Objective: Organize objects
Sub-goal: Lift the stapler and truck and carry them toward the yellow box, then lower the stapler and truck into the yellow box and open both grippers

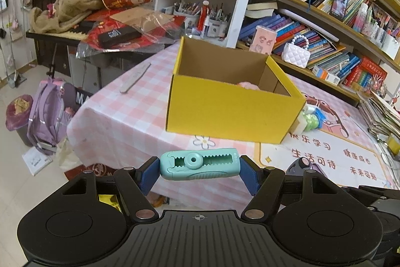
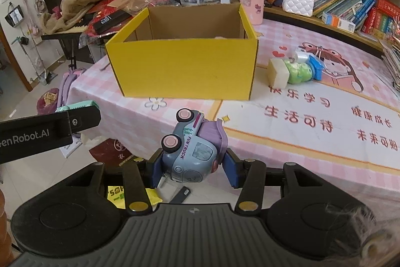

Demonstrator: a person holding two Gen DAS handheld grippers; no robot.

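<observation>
My left gripper [image 1: 199,170] is shut on a teal toothed plastic clip [image 1: 198,165], held crosswise in the air short of the table's near edge. An open yellow cardboard box [image 1: 232,111] stands on the pink checked tablecloth beyond it, with something pink inside [image 1: 248,85]. My right gripper [image 2: 192,168] is shut on a grey-blue toy truck [image 2: 191,149] with pink wheels, tipped on its side, in front of the same box [image 2: 185,69]. The left gripper also shows at the left of the right wrist view [image 2: 62,126].
A cream block [image 2: 277,73], a green toy [image 2: 298,71] and a blue toy [image 2: 316,65] lie to the right of the box. A grey remote [image 1: 135,78] lies on the table's left side. Bookshelves [image 1: 325,46] line the back. A purple backpack [image 1: 47,111] sits on the floor.
</observation>
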